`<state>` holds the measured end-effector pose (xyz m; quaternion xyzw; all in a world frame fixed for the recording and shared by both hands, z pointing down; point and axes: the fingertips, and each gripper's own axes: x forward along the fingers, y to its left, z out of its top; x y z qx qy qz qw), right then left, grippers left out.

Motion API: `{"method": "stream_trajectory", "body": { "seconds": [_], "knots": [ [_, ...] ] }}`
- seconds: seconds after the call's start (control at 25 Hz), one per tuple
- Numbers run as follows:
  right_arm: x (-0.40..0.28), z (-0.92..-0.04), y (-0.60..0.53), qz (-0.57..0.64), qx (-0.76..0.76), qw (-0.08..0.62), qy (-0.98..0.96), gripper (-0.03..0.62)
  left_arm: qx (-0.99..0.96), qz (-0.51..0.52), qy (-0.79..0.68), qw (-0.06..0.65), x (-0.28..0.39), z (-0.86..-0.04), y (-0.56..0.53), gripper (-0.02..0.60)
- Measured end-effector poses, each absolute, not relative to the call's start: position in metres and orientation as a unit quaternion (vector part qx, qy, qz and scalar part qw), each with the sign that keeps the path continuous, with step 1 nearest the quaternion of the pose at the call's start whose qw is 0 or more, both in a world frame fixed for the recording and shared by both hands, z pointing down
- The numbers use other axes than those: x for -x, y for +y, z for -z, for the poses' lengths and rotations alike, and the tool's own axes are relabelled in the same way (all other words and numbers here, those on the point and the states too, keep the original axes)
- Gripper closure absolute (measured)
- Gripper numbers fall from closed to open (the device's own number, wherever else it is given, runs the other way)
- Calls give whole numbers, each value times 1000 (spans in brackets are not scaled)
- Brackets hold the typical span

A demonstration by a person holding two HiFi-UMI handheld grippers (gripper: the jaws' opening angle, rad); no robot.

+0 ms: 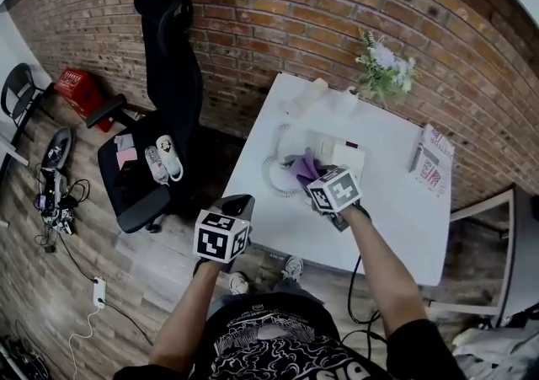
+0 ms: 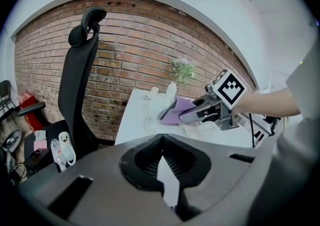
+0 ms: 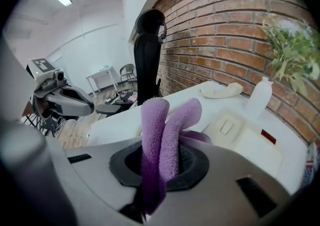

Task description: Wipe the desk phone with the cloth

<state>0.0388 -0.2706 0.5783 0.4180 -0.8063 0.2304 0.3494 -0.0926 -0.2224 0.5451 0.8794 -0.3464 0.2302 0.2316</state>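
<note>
The cream desk phone [image 1: 338, 153] sits mid-table on the white table [image 1: 396, 210]. Its handset [image 1: 305, 97] lies off the cradle near the far edge, joined by a coiled cord [image 1: 276, 171]. My right gripper [image 1: 318, 183] is shut on a folded purple cloth [image 1: 303, 169], which hangs just over the phone's near-left side. In the right gripper view the cloth [image 3: 165, 130] sticks up out of the gripper [image 3: 160, 167], with the phone [image 3: 235, 132] beyond it. My left gripper [image 1: 238, 204] hovers off the table's left front edge; its jaws [image 2: 161, 142] meet with nothing in them.
A vase of flowers [image 1: 383, 66] and a white bottle [image 3: 260, 97] stand at the table's far edge, by the brick wall. A printed box [image 1: 431, 159] is at the right edge. To the left stands a black office chair [image 1: 164, 83] with small devices on its seat [image 1: 160, 159].
</note>
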Motion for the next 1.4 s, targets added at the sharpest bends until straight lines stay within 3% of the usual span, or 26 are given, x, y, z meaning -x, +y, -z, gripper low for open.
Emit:
{"method": "stream_trajectory", "body": {
  "seconds": [0.64,1.4],
  "knots": [
    [-26,-589,-224,-275,-491,288,-775,546,-905,-248,-274,212,94,-549,-197,575],
    [-58,-540,-177,-295,-628,142,-706,546,-935,-217,-200,198,71,-523,-201,575]
  ]
}}
